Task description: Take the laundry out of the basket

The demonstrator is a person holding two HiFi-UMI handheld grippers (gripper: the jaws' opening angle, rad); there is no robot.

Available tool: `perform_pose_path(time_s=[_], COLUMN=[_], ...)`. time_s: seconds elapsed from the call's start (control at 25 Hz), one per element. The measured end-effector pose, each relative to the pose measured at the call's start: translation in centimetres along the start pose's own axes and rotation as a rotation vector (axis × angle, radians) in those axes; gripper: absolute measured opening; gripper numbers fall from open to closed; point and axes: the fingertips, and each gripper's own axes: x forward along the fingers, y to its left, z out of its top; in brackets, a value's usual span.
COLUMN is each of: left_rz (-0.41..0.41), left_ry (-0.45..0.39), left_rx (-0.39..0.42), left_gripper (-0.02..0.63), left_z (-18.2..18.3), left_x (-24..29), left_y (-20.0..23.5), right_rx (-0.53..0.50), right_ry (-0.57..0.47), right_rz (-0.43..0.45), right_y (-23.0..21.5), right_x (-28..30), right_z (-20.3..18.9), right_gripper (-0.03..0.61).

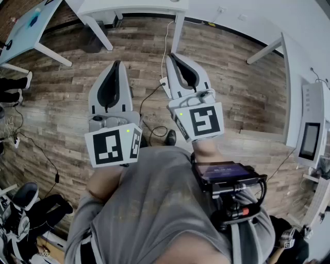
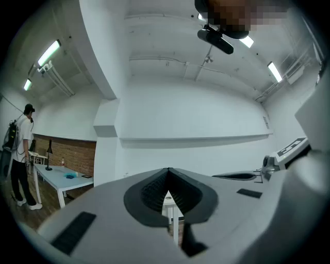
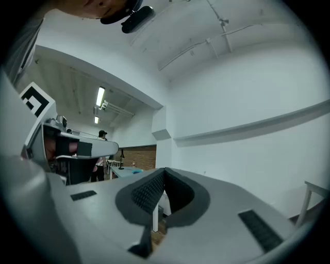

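No basket and no laundry show in any view. In the head view both grippers are held side by side in front of the person's grey-shirted chest, pointing away over a wooden floor. My left gripper [image 1: 115, 64] is shut and empty; in the left gripper view [image 2: 168, 169] its dark pads meet at the tip, aimed at a white wall and ceiling. To its right, my right gripper [image 1: 173, 55] is likewise shut with nothing between its pads. Seen in the right gripper view [image 3: 164, 170], it points at a white wall.
White tables stand at the top [image 1: 135, 7], top left [image 1: 28, 25] and right [image 1: 301, 62] of the head view. Cables [image 1: 152, 96] trail over the wooden floor [image 1: 237, 82]. A person [image 2: 19, 154] stands by a table [image 2: 62, 181] far left.
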Motion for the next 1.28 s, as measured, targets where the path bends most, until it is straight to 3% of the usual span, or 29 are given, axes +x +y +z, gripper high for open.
perform_pose_path(time_s=[0.36, 0.52, 0.68, 0.96, 1.28], left_rz=[0.054, 0.088, 0.115, 0.128, 0.080], left_ry=[0.028, 0.062, 0.078, 0.079, 0.006], left_rx=[0.018, 0.029, 0.014, -0.050, -0.064], left_gripper=[0.008, 0.008, 0.008, 0.008, 0.008], left_z=[-0.7, -1.8, -2.6, -4.5, -3.5], left_x=[0.7, 0.5, 0.9, 3.9, 8.9], left_y=[-3.3, -2.5, -0.4, 5.9, 15.6], right_rx=[0.041, 0.070, 0.113, 0.093, 0.031], right_ry=[0.012, 0.017, 0.010, 0.057, 0.045], right_rz=[0.038, 0.068, 0.100, 0.078, 0.054], right_y=[-3.4, -3.0, -2.0, -0.6, 3.0], right_x=[-1.6, -0.5, 1.4, 7.7, 17.5], right_z=[-1.2, -2.8, -3.1, -4.8, -3.6], right_gripper=[0.006, 0.006, 0.006, 0.008, 0.008])
